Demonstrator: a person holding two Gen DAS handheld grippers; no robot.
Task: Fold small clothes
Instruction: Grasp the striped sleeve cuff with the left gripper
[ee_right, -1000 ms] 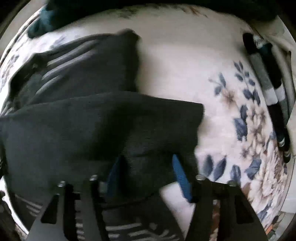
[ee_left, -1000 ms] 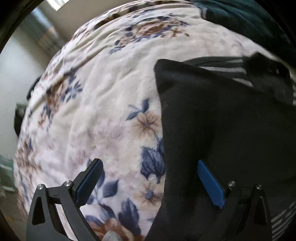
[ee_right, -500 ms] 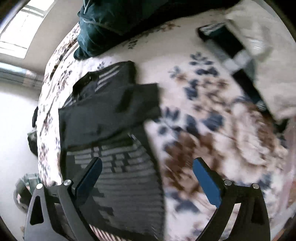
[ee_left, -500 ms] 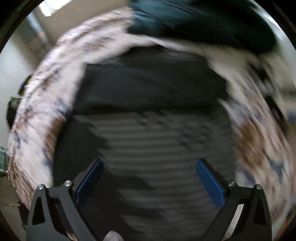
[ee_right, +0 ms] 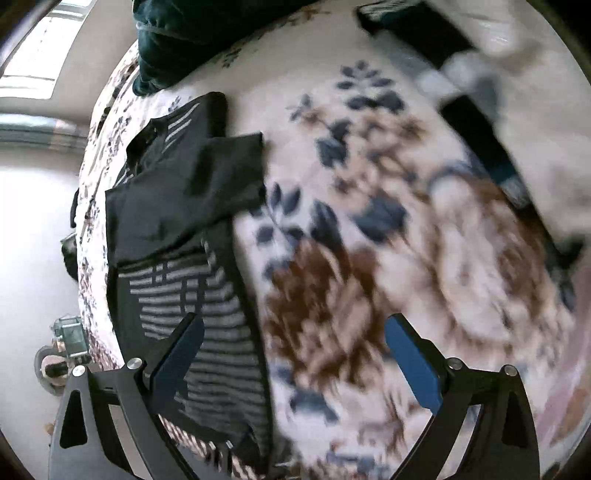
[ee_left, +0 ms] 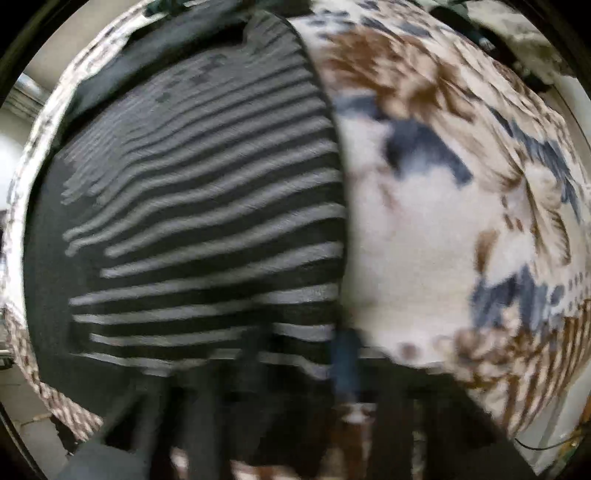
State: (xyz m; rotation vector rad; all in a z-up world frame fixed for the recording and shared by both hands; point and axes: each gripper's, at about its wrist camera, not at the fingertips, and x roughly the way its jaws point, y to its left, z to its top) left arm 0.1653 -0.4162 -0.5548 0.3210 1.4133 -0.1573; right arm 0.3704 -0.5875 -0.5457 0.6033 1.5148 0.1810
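A black shirt with grey stripes (ee_left: 207,206) lies flat on a floral blanket (ee_left: 424,229). In the right wrist view the shirt (ee_right: 192,288) has both black sleeves folded across its upper part (ee_right: 184,192). My left gripper (ee_left: 295,369) is blurred low in its view, over the shirt's near hem; its fingers look close together, but the blur hides whether they pinch cloth. My right gripper (ee_right: 295,354) is open and empty above the blanket, its left finger over the shirt's lower right edge.
A dark teal garment (ee_right: 207,33) lies at the blanket's far end. A rolled black, grey and blue piece (ee_right: 476,122) and pale cloth (ee_right: 546,110) lie at the right. The bed's edge and floor (ee_right: 33,258) are at the left.
Both grippers left the folded sleeves and pulled back toward the shirt's hem. The left gripper's fingers, wide open before, now appear much closer together. The right gripper stays open.
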